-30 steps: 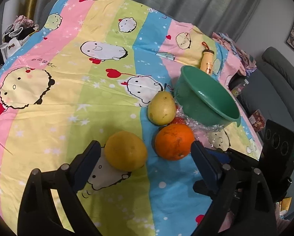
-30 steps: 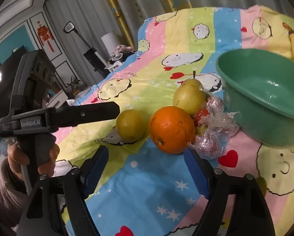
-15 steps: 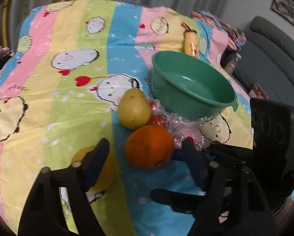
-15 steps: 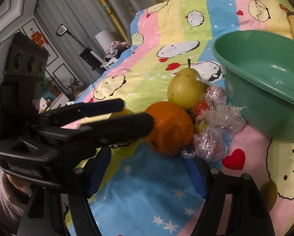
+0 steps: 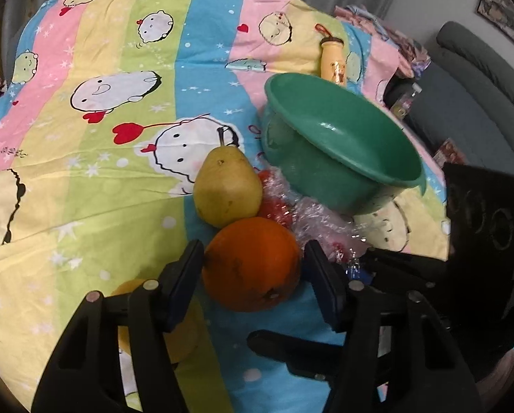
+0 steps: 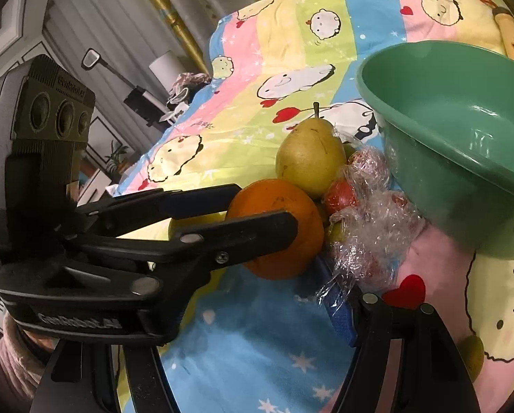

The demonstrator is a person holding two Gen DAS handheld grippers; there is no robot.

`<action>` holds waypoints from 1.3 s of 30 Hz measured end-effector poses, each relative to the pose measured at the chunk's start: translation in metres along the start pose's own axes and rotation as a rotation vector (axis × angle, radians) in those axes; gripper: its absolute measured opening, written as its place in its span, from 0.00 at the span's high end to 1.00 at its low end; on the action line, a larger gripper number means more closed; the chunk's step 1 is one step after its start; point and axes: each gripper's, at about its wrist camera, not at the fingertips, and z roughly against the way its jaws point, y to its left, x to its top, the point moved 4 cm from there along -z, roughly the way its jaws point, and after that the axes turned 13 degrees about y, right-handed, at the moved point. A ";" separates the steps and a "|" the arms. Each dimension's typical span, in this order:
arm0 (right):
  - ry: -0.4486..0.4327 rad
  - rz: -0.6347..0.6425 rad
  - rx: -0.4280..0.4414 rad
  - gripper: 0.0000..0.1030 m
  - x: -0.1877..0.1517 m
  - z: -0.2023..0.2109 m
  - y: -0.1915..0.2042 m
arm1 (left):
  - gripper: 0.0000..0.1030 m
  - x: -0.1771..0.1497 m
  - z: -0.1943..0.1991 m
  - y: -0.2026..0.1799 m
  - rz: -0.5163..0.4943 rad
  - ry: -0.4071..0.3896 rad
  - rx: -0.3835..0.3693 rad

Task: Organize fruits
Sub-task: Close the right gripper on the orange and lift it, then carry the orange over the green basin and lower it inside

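Yellow fruit (image 5: 133,289) is hiding mostly behind the left gripper (image 5: 251,268), which is now straddling the orange (image 5: 251,263) beside the pear (image 5: 226,189), pads touching but grip uncertain. The right gripper (image 6: 222,313) is sitting wide, one finger blocked. A second ago the left gripper was framing both fruits.

An orange (image 5: 251,263) is looking bright orange, a pear (image 5: 226,189) yellow-green, a bowl (image 5: 343,144) green, and the sheet (image 5: 102,179) is showing pink, yellow, blue stripes with cartoon faces.

Left tool (image 5: 251,272) fingers spread wide, low, reaching forward; right tool (image 6: 250,289) open, just beside.
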 end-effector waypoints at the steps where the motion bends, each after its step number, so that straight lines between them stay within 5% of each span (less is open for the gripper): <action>1: 0.004 0.000 -0.019 0.38 0.000 -0.001 0.001 | 0.42 -0.001 -0.001 0.001 0.000 0.003 0.006; 10: -0.019 0.027 -0.113 0.53 0.001 -0.003 0.001 | 0.41 -0.003 -0.001 0.007 0.025 0.000 -0.014; 19: -0.066 0.020 -0.038 0.54 -0.003 0.004 0.003 | 0.42 -0.014 0.010 0.008 0.052 -0.018 -0.026; 39: -0.184 0.080 -0.038 0.55 -0.005 0.042 0.022 | 0.42 -0.009 0.049 -0.012 0.063 -0.132 -0.034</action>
